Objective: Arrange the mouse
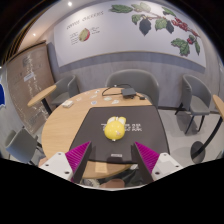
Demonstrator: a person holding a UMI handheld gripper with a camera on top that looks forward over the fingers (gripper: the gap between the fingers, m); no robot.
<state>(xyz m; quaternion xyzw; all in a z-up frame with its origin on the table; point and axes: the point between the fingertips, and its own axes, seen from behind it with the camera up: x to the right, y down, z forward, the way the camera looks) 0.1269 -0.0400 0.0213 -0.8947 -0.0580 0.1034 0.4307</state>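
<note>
A yellow mouse (115, 128) lies on a black mouse mat (95, 122) on a round wooden table (62, 118). My gripper (112, 160) is open, its two magenta pads (78, 155) spread wide apart. The mouse lies just ahead of the fingers, roughly centred between them, and nothing is held. A thin cable seems to run from the mouse toward the back of the table.
Grey chairs (135, 84) stand around the table, with one at the far right (190, 100) and one near left (22, 145). A small dark object (108, 91) lies at the table's far edge. A wall with a fruit picture (150, 20) is behind.
</note>
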